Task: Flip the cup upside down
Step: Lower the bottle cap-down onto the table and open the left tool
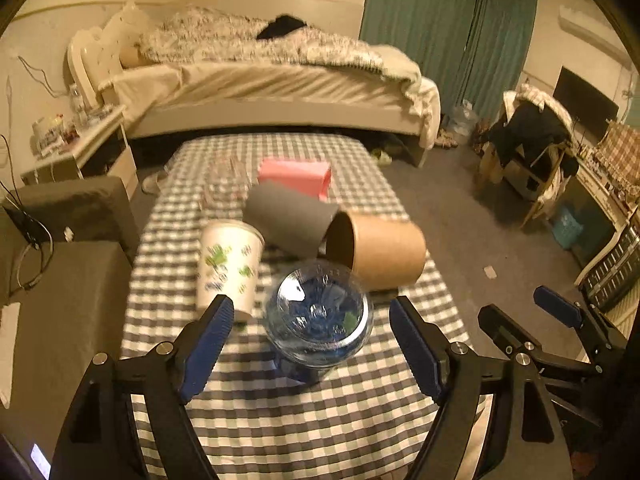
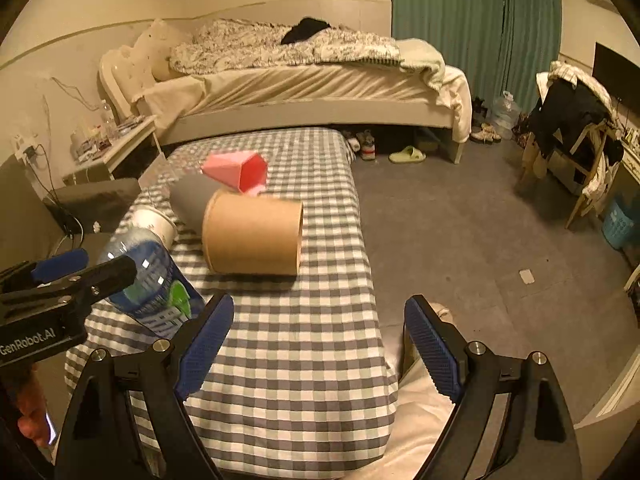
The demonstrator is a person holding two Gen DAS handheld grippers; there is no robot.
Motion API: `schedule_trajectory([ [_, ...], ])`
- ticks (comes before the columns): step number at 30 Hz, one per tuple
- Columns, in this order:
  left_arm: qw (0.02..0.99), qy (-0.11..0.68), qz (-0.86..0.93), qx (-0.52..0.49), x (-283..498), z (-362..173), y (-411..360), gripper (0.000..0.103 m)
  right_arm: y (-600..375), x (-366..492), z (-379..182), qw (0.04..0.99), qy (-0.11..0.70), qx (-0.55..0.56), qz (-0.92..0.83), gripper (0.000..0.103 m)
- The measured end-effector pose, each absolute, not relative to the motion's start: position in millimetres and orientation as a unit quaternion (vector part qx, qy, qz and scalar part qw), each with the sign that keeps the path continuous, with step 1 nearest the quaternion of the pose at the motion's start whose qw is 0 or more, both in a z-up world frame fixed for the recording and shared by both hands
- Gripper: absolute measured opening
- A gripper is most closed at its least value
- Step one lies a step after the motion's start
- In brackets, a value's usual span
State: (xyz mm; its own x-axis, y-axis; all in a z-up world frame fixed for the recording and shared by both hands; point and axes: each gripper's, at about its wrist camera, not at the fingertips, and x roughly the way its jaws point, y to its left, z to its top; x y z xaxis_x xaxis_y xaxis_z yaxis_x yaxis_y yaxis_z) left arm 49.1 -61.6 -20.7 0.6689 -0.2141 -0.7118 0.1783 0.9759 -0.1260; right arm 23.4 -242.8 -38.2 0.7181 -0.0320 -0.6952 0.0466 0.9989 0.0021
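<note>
A white paper cup [image 1: 230,266] [image 2: 156,222] with green prints stands on the checked table [image 1: 280,420]. Just right of it is a clear plastic bottle [image 1: 318,320] [image 2: 146,276] with a blue label, its rounded clear end towards the left wrist camera. My left gripper [image 1: 312,320] [image 2: 104,265] is open, its blue pads on either side of the bottle without touching it. A brown paper cup [image 1: 384,252] [image 2: 252,236], a grey cup [image 1: 288,220] and a pink cup [image 1: 296,176] lie on their sides behind. My right gripper [image 2: 320,308] [image 1: 528,314] is open over the table's near right edge, holding nothing.
A bed [image 2: 312,88] runs along the far side of the table. A dark seat [image 1: 68,264] stands at the left and a chair draped in clothes [image 2: 576,128] at the right, on grey floor [image 2: 480,220]. A person's hand [image 2: 32,420] and leg [image 2: 420,408] are near.
</note>
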Motion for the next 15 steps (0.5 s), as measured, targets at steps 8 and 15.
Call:
schedule_trajectory([
  [8,0.943,0.324,-0.072,-0.006,17,19,-40,0.083,-230,1,0,0.943,0.332,-0.001,-0.006,0.087],
  [15,0.947,0.319,-0.039,-0.004,-3,10,-18,0.088,-208,-11,8,0.947,0.321,-0.017,0.019,0.087],
])
